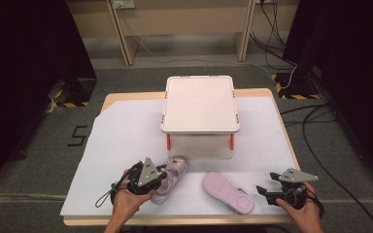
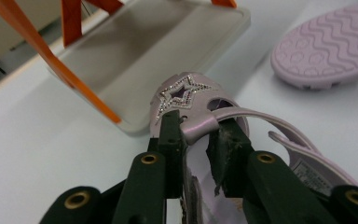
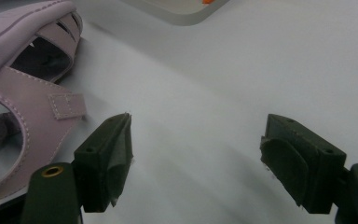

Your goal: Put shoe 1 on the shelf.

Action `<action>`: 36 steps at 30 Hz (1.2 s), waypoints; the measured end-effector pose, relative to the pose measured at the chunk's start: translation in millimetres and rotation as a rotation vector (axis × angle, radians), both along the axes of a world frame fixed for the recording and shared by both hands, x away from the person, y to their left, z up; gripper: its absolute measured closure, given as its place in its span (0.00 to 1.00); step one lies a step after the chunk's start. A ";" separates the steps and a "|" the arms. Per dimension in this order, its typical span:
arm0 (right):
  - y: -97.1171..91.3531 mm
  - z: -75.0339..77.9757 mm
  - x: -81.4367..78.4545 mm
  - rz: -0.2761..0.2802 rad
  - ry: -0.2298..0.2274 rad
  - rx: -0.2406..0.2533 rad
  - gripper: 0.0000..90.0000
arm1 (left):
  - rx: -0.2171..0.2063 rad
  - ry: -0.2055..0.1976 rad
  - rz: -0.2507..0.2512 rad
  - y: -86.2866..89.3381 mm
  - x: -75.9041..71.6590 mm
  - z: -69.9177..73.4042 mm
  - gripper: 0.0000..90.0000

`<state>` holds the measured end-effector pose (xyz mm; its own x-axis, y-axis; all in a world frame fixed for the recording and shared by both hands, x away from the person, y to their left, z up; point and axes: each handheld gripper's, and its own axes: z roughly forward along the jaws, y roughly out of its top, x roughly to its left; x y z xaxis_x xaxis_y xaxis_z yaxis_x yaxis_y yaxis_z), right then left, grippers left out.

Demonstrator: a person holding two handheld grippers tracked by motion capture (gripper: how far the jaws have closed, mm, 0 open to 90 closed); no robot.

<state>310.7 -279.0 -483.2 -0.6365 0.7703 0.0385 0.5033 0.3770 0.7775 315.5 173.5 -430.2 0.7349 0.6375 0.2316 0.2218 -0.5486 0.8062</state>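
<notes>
White bin point(image 1: 200, 109) blocks beyond; sheet point(image 1: 121, 136) beside it open.

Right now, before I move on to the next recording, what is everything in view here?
upright sandal: 1, lilac with a glittery star on the toe, near left of the table, strap pinched in the left tool
overturned sandal: 1, lilac, wavy sole facing up, near middle of the table, free of both tools
storage box: 1, white lid with orange clips, middle of the table behind the sandals
sheet: 1, white, covering the tabletop
table: 1, light wood, edge showing around the sheet
cables: several, black, on the floor at right
left tool: 1, black, shut on the upright sandal's strap
right tool: 1, black, open above the sheet, beside the overturned sandal
hands: 2, at the near edge, one holding each tool
</notes>
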 end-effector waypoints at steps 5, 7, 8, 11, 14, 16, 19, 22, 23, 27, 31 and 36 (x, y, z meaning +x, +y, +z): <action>0.1 -0.9 0.4 0.001 0.000 -0.006 0.28 | -0.009 -0.019 0.027 -7.4 10.1 5.2 0.83; 0.1 -1.0 0.2 -0.001 0.001 -0.005 0.28 | -0.010 -0.011 0.036 -10.5 19.3 2.2 0.83; -0.1 -1.1 0.4 -0.001 0.001 -0.003 0.28 | -0.015 -0.011 0.046 -12.0 23.4 -0.1 0.83; 0.1 -1.9 0.7 -0.003 0.006 -0.002 0.28 | -0.005 -0.008 0.060 -16.4 36.1 -6.0 0.83; 0.4 -2.7 0.9 -0.003 0.009 -0.002 0.28 | 0.022 -0.018 0.064 -21.7 46.8 -8.8 0.83; 0.5 -3.1 1.3 0.000 0.007 -0.003 0.28 | 0.027 -0.024 0.075 -25.2 55.9 -10.9 0.83; 0.4 -3.4 1.4 -0.003 0.012 -0.002 0.28 | 0.034 -0.035 0.094 -31.2 68.3 -13.3 0.83; 0.1 -3.8 1.9 -0.002 0.013 -0.001 0.28 | 0.046 -0.046 0.109 -40.3 78.3 -15.9 0.83; 0.0 -3.5 1.6 -0.003 0.013 -0.003 0.28 | 0.052 -0.050 0.112 -42.7 80.5 -16.4 0.83; -0.9 -2.9 1.5 -0.001 0.005 0.000 0.28 | 0.074 -0.065 0.141 -55.6 90.1 -18.6 0.83; -0.3 -3.0 1.1 -0.001 0.010 -0.001 0.28 | 0.083 -0.062 0.171 -63.2 96.2 -22.4 0.82; 0.0 -3.3 1.0 -0.002 0.011 -0.003 0.28 | 0.063 -0.032 0.191 -62.5 93.1 -17.6 0.57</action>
<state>311.7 -279.0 -486.5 -0.6342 0.7719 0.0436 0.5128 0.3778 0.7709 408.6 111.0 -447.8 0.5936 0.7481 0.2965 0.3014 -0.5484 0.7800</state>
